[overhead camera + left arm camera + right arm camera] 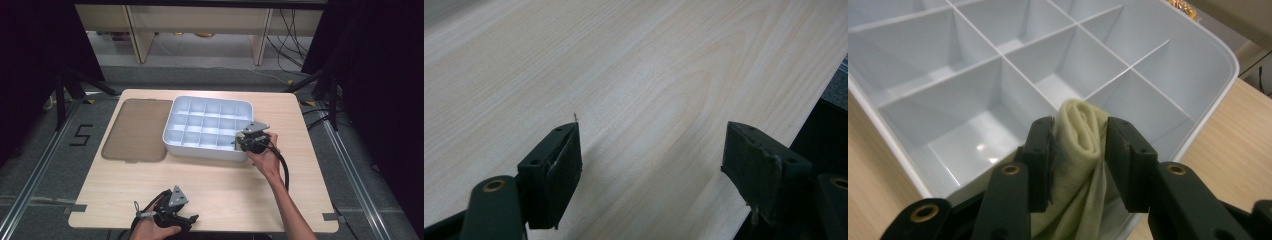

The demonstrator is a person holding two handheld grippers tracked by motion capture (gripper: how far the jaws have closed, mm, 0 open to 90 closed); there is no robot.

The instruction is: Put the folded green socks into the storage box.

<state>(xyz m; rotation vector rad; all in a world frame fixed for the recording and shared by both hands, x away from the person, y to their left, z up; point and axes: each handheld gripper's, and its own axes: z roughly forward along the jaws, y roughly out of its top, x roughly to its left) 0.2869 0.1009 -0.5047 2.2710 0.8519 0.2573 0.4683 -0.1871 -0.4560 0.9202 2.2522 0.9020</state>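
Note:
A white tray (200,149) with several empty compartments sits at the middle of the wooden table (225,185). My right gripper (239,143) is at the tray's near right corner. In the right gripper view its jaws (1079,131) press from both sides on a rolled pale yellow-green cloth (1082,150), held just above a near-corner compartment of the tray (1219,56). My left gripper (192,218) rests low at the table's front edge, left of centre. Its jaws (651,145) stand wide open over bare wood with nothing between them.
A brownish translucent lid (136,130) lies flat on the table just left of the tray. The table's front edge runs close under the left gripper. Shelving legs and cables stand on the floor behind the table.

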